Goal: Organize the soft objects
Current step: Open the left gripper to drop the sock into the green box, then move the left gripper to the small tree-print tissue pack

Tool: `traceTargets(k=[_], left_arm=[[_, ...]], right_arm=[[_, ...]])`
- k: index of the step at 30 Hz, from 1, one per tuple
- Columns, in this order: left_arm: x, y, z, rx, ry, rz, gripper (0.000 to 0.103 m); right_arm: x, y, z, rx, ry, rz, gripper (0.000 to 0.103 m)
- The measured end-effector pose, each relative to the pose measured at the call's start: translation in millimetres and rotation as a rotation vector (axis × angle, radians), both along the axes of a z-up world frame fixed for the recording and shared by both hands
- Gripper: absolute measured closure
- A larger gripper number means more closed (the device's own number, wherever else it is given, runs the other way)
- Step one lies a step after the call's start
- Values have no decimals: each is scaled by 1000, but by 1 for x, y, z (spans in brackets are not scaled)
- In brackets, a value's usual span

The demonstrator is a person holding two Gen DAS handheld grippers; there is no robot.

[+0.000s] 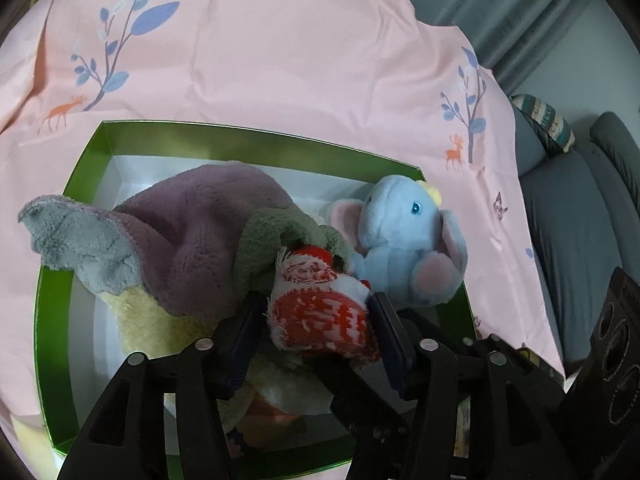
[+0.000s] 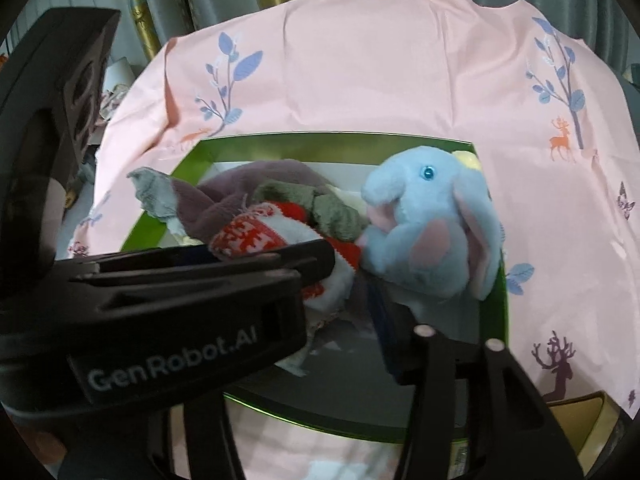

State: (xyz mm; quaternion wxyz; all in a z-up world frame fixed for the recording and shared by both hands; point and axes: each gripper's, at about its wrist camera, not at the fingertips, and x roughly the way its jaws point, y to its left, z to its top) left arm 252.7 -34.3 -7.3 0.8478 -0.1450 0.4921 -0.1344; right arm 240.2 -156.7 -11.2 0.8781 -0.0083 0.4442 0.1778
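Placement of the red-and-white knitted sock [image 1: 320, 316], lower centre of frame over the green box [image 1: 52, 340], goes best if the left gripper [image 1: 316, 320], jaws flanking it, spreads fully before lifting, while the right gripper [image 2: 360, 280], state unclear, stays off the blue plush elephant [image 2: 432, 224].

The left wrist camera sat just behind the left gripper [image 1: 316, 320], looking steeply down and forward from close above the green box [image 1: 56, 320] on the pink sheet [image 1: 300, 60]. The right wrist camera looked the same way along the right gripper [image 2: 360, 280], equally near, from a place further toward the box's right side, with the left gripper's body crossing its lower left. The 2 views shared the box, the blue elephant [image 1: 400, 240], the purple cloth [image 1: 192, 240] and the sheet's far edge.
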Motion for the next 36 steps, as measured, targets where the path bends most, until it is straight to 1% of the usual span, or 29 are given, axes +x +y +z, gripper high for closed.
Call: traceTargets(k=[1,3,5,6,7,10,11,12,13,14,17,19,24,28,32,36], left_arm=[[-2,0,1,8,0,-4,43],[-3,0,5,18,-1,-7,39],[-8,-1,10,25,-9,-6,27],[-13,-1,14,45,-16,0,15],[-16,-1,17,69,-24,6,8],[-30,0,27,116,-55,3,7],[-33,1,29,123,-60,5,7],[-38,2,32,129,-69,8,7],[-44,5,36,130,-79,14,7],[-49,8,39,129,-86,19,7],[-62,13,47,123,-100,30,7],[-73,17,53,115,-109,34,7],[-97,23,61,96,-120,29,7],[-118,25,60,51,-105,-2,7],[-142,25,50,-1,-89,-43,7],[-161,19,28,-41,-44,-75,7]], right_arm=[[-1,-2,1,-2,3,-11,38],[-7,-4,3,-13,0,-27,37],[-15,-5,8,-25,-17,-29,34],[-17,-5,10,-32,-23,-30,32],[-23,-6,13,-45,-35,-31,31],[-37,-5,22,-78,-72,-28,30],[-42,-6,24,-87,-83,-27,29],[-49,-7,28,-100,-99,-24,25],[-54,-7,31,-107,-109,-22,21],[-58,-7,33,-115,-118,-19,20],[-71,-7,41,-131,-137,-10,19],[-78,-8,45,-134,-141,-8,15],[-103,-9,57,-140,-178,5,14],[-131,-14,67,-111,-205,51,13],[-164,-25,71,-64,-237,101,13],[-207,-55,59,54,-251,158,13]])
